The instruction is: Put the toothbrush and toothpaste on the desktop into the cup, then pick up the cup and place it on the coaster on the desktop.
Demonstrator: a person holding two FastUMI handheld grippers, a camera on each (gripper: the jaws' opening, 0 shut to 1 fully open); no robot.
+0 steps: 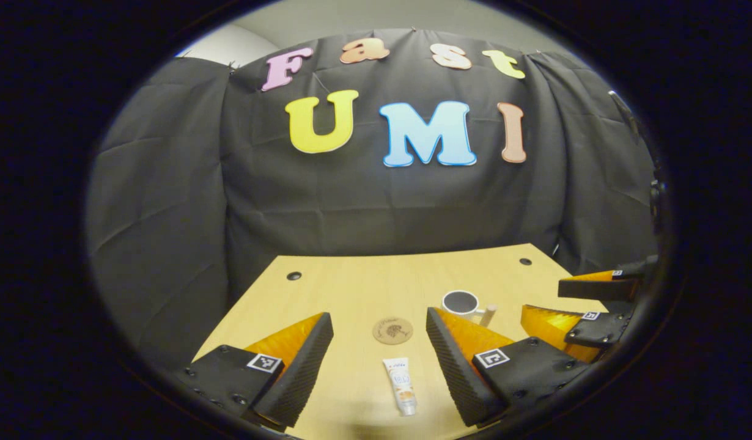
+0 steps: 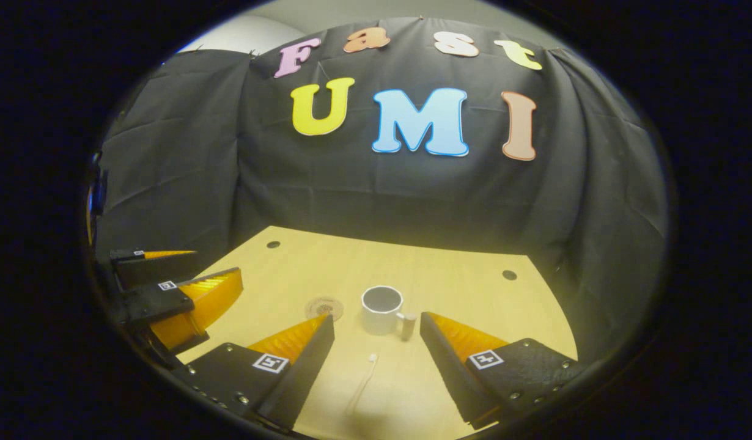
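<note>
Left tongs point(image 1: 379, 351) and right tongs point(image 2: 376, 351) are hovering open, gripping nothing. Toothpaste point(image 1: 400, 385) and toothbrush point(image 2: 364, 382) are lying on the surface point(image 2: 461, 287) near the cup point(image 2: 381, 310); coaster point(image 1: 392, 330) is sitting beside the cup.

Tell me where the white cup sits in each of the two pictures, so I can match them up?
Left gripper view: the cup is right of centre, just beyond the right finger of the near tongs.
Right gripper view: the cup is near the centre, ahead of the gap in the near tongs.
Shared landmark: the round coaster, left of the cup.
</note>
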